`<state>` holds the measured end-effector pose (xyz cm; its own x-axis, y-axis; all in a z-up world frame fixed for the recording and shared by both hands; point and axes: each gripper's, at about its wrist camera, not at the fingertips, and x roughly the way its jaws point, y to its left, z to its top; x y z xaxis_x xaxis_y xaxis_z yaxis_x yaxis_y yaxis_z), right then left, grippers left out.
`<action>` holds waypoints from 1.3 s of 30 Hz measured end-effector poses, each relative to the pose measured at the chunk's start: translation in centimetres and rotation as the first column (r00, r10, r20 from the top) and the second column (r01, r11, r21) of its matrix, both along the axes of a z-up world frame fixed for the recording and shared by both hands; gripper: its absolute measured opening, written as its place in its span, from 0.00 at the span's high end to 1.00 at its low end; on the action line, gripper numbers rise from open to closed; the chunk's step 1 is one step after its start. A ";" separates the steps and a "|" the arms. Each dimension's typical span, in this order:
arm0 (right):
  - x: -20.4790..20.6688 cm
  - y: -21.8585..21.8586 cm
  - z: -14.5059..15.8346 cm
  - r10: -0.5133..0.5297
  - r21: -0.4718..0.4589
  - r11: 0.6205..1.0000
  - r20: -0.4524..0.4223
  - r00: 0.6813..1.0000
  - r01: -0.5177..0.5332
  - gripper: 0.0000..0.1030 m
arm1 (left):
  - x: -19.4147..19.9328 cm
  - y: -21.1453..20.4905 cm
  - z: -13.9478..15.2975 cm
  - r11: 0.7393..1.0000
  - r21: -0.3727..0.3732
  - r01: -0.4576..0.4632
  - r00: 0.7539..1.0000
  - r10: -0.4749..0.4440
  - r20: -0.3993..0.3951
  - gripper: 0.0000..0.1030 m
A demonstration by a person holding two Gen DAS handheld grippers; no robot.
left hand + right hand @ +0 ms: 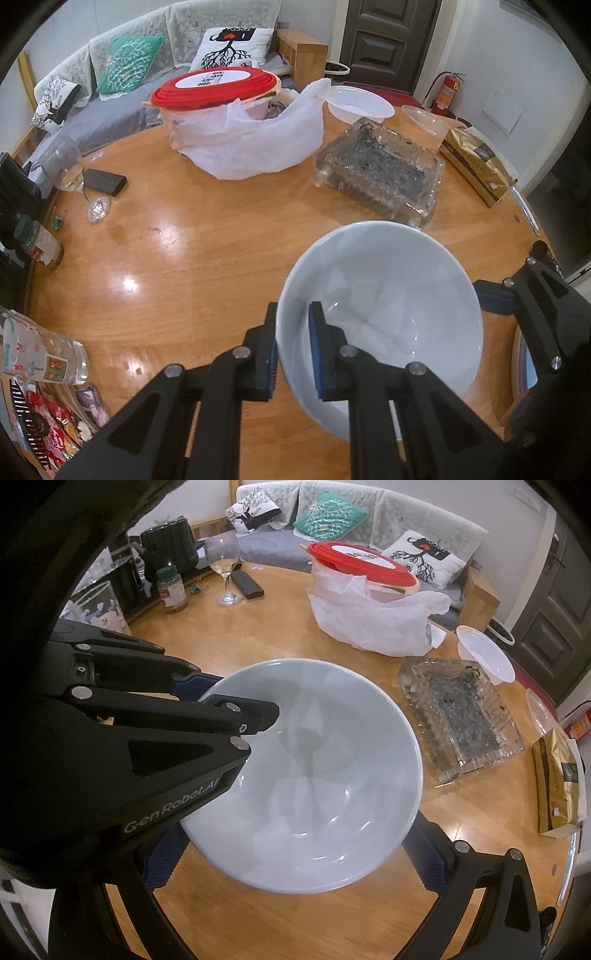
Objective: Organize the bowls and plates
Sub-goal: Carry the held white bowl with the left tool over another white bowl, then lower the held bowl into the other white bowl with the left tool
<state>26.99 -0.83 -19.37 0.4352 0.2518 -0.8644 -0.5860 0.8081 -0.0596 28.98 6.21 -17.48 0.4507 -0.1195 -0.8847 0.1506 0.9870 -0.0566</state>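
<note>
Between the jaws of the left gripper [293, 354] sits the near rim of a white bowl [384, 295]: one pad inside the wall, one outside, nearly closed and clamped on it. Right gripper [295, 860] stands with its jaws spread wide, one blue pad at each side of the same bowl; whether the pads press on it cannot be told. Bowl appears empty, above the wooden table [207, 266]. Beyond the jaws stand a glass tray [380, 177] and a bagged container with a red lid [218, 90].
</note>
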 end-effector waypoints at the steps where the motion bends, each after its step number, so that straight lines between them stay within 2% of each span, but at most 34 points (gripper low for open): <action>1: 0.0 0.0 0.0 -0.001 0.000 1.000 -0.001 1.000 0.001 0.02 | 0.0 -0.1 -0.1 1.000 0.002 0.001 1.000 -0.001 0.000 0.88; 15: -0.1 -0.3 -0.2 0.000 -0.005 1.000 -0.007 1.000 0.000 0.02 | 0.0 -0.5 -0.8 1.000 0.027 0.009 1.000 -0.009 -0.006 0.88; 21: -0.9 -1.1 0.3 0.010 -0.001 1.000 0.012 1.000 -0.010 0.03 | -0.8 -0.4 0.4 0.998 0.060 0.019 0.999 -0.020 0.029 0.88; 24: -1.7 -1.5 0.7 0.007 0.003 1.000 0.033 0.999 -0.007 0.03 | -1.0 0.1 0.9 0.999 0.054 0.000 1.000 -0.002 0.031 0.87; 27: -2.7 -2.7 0.7 -0.020 0.053 0.998 0.033 0.999 0.018 0.03 | -1.2 0.7 1.0 1.000 0.020 -0.019 0.999 0.018 0.027 0.86; 32: -3.2 -4.3 -1.0 -0.070 0.150 0.986 0.000 0.998 0.069 0.02 | -1.0 0.7 0.3 1.000 0.001 -0.015 1.000 0.015 0.000 0.85; 39: -2.0 -3.4 -4.4 -0.045 0.156 0.987 -0.020 0.999 0.048 0.02 | 0.0 0.3 -1.0 1.000 -0.028 -0.001 1.000 0.001 -0.028 0.85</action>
